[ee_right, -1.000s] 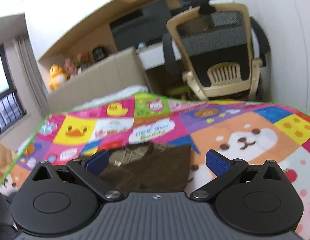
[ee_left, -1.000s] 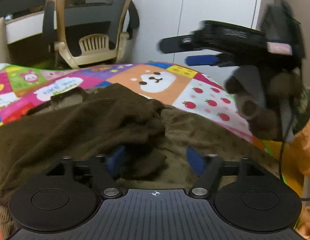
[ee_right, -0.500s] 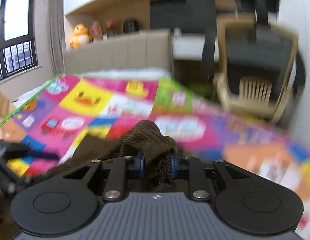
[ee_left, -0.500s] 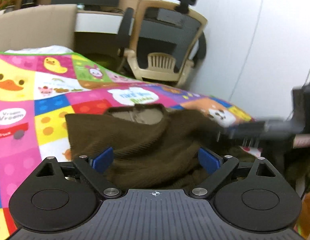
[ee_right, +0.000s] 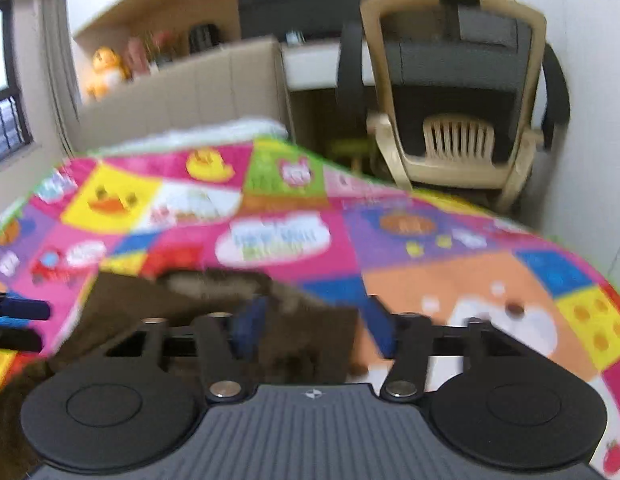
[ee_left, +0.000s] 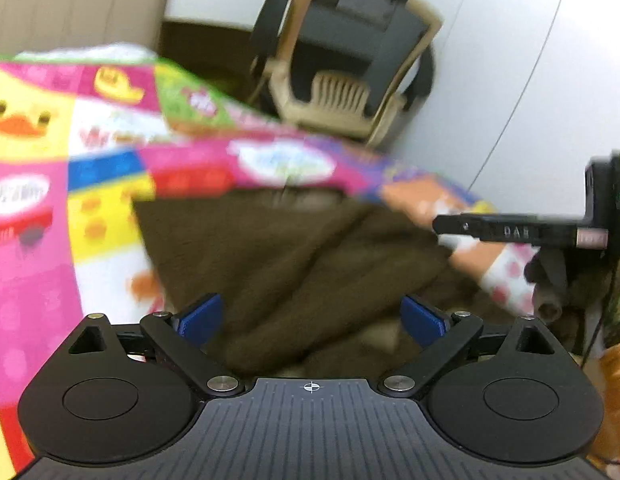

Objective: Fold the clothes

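1. Lying low and central in both views: brown knitted sweater (ee_left: 277, 256), partly folded on the cartoon-print bedspread (ee_left: 69, 184).
2. Hovering released, jaws spread: left hand-held gripper (ee_left: 312, 316).
3. Likewise hanging released over the sweater's edge: right hand-held gripper (ee_right: 314, 330).
4. Probably sitting between folds; next calling for gripping a fresh edge.

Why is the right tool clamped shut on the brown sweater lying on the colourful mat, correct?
Not quite. The right wrist view shows the right tool open, its blue pads apart over the brown sweater, gripping nothing. The sweater does lie on the colourful mat.
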`<state>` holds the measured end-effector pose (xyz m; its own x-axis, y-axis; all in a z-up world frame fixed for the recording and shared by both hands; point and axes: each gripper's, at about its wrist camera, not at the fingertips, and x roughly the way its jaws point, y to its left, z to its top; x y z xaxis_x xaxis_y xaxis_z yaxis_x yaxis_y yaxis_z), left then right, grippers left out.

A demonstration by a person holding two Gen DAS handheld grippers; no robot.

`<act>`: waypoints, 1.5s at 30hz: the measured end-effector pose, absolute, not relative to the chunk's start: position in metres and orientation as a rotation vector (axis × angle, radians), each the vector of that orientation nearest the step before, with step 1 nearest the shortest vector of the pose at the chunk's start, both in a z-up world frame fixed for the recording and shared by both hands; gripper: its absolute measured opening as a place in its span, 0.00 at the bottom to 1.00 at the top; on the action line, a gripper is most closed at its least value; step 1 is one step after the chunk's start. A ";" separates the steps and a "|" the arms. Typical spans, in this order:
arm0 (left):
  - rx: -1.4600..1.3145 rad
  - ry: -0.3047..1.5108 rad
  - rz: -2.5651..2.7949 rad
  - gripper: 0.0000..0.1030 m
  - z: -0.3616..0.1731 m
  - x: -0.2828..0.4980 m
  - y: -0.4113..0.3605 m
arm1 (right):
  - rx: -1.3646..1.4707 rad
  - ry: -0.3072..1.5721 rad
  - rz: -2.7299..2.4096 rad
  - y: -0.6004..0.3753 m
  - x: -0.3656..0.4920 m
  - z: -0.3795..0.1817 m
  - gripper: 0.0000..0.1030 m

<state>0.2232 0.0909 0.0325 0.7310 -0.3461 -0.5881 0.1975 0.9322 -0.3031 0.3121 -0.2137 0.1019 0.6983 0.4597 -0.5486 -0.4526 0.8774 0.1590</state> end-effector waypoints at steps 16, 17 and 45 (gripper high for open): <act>-0.493 0.722 -0.109 0.97 0.031 0.291 0.160 | 0.055 0.740 0.529 -0.207 0.360 0.084 0.47; -0.528 0.740 -0.072 0.97 0.027 0.298 0.168 | 0.046 0.746 0.529 -0.204 0.362 0.081 0.47; -0.426 0.609 -0.342 0.15 0.067 0.155 0.142 | -0.107 0.573 0.699 -0.256 0.159 0.124 0.13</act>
